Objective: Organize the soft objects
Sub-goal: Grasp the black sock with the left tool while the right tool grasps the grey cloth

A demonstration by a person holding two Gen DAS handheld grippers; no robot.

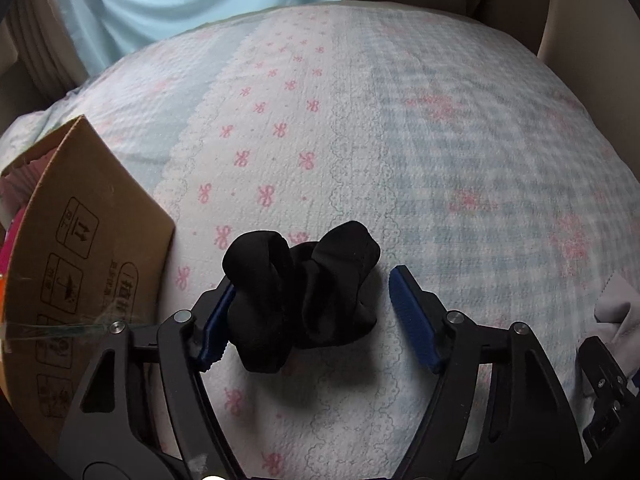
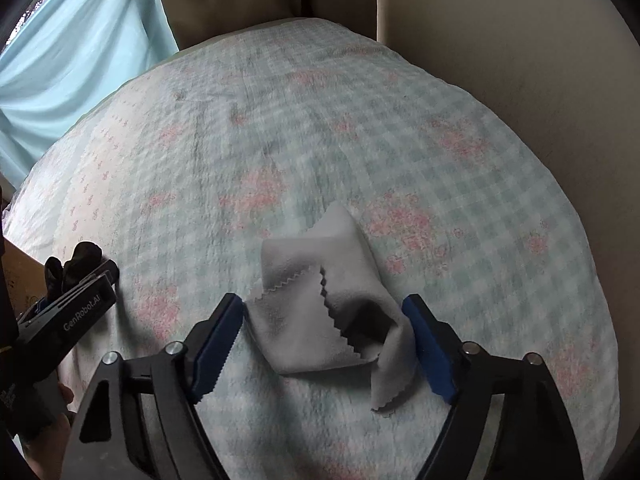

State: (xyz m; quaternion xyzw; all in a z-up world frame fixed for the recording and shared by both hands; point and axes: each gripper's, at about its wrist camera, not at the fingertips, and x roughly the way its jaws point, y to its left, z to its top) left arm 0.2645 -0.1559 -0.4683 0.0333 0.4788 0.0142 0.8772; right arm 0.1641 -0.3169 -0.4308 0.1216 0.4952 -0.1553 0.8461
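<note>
A bunched black fabric piece (image 1: pixel 304 296) lies on the patterned bedspread (image 1: pixel 360 128). My left gripper (image 1: pixel 312 312) is open with its blue pads either side of it; the left pad touches it, the right pad stands apart. A crumpled grey cloth (image 2: pixel 324 304) with zigzag edges lies on the bedspread (image 2: pixel 320 128) between the open blue pads of my right gripper (image 2: pixel 324 340). Both pads are close against the cloth's sides. The left gripper (image 2: pixel 76 300) and the black fabric (image 2: pixel 76 264) show at the right wrist view's left edge. The grey cloth's corner (image 1: pixel 616 312) shows at the left view's right edge.
A brown cardboard box (image 1: pixel 80 256) with printed symbols stands at the left, right beside the left gripper, with pink things inside. A light blue curtain (image 2: pixel 72 64) hangs beyond the bed. Beige upholstered panels (image 2: pixel 500 60) border the bed's far and right sides.
</note>
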